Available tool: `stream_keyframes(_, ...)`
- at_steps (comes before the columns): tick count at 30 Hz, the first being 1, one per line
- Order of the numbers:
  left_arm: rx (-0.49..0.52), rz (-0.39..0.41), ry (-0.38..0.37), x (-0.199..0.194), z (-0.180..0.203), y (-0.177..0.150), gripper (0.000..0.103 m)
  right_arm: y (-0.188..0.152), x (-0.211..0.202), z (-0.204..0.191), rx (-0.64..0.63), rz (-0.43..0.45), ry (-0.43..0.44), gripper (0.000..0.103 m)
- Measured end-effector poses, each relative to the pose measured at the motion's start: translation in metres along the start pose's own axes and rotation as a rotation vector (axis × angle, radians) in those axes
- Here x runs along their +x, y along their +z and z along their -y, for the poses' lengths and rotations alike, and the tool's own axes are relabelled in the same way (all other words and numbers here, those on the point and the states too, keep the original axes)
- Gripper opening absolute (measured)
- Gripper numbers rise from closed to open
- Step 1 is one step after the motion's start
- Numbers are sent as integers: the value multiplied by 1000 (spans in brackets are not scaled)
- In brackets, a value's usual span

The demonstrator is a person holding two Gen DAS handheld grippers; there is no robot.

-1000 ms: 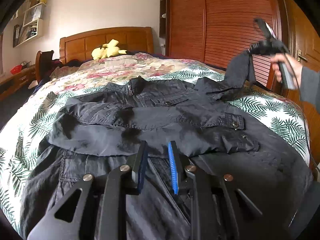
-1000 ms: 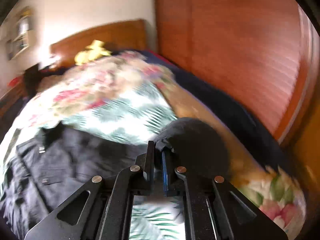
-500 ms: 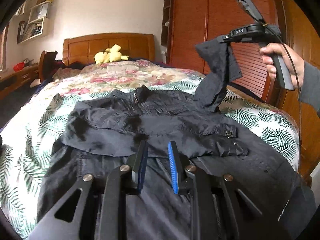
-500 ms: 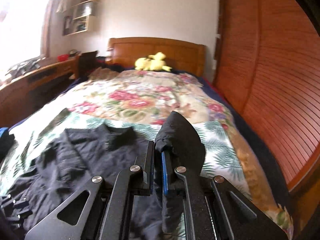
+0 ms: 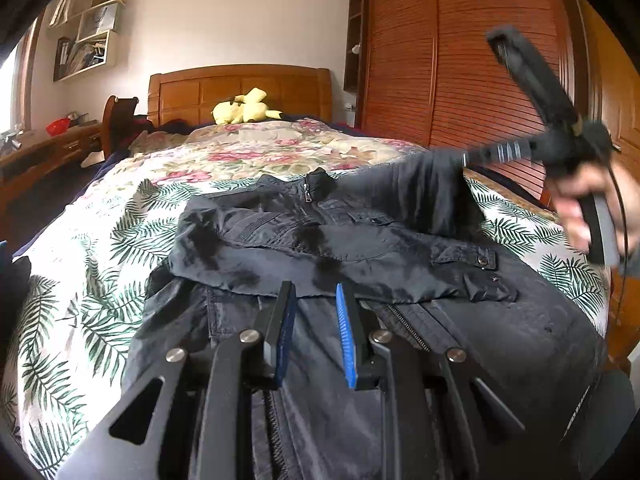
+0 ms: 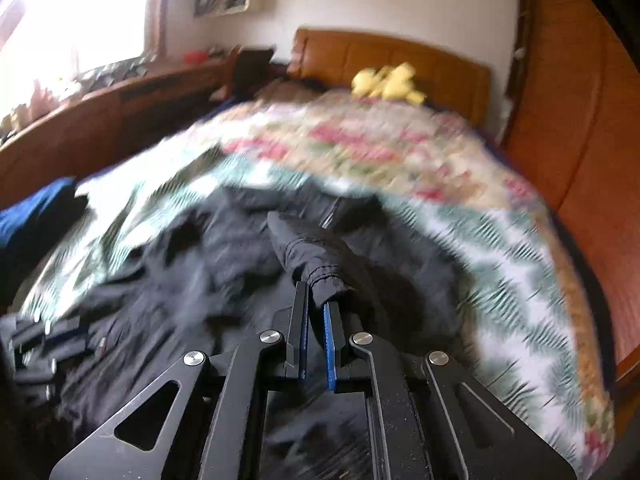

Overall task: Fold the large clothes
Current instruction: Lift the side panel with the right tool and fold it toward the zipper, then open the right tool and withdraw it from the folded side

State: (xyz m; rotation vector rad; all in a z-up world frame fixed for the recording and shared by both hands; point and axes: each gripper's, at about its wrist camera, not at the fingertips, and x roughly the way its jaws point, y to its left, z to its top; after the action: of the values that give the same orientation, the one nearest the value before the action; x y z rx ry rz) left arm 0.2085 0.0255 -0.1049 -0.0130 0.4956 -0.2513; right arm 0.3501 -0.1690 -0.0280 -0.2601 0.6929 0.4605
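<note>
One black jacket [image 5: 360, 248] on bed [image 5: 100, 280]; right claw [image 6: 316, 312] clamped on its sleeve cuff [image 6: 326, 278], left claw [image 5: 316, 300] apart over jacket's middle.

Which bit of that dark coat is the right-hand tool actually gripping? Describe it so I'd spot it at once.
On the leaf-print bed lies a black jacket, collar toward the headboard. From its wardrobe-side shoulder one sleeve rises off the cover into the right gripper. The left gripper holds nothing. Only this sleeve is raised, pinched at its gathered cuff.
</note>
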Motion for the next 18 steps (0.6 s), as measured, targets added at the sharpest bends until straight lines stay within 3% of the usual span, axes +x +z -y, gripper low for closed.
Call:
stream_keyframes(5, 14, -6, 2, -3, 2, -5, 18, -47, 18, -28, -21, -134, 54, 8)
stream_keyframes(7, 16, -4, 13, -4, 4, -6, 18, -63, 19, -40, -54, -157, 56, 19)
stream_keyframes(9, 20, -1, 17, -5, 6, -7, 18, -78, 17, -49, -75, -171, 56, 43)
stream_keyframes(10, 22, 1, 14, -5, 7, -7, 18, -86, 15, -51, -68, -176, 58, 46)
stream_keyframes(13, 31, 4, 8, -5, 13, -7, 18, -109, 6, -53, -35, -178, 86, 49)
stream_keyframes(18, 55, 12, -29, -5, 29, -8, 18, -145, -12, -44, -24, -170, 42, 50)
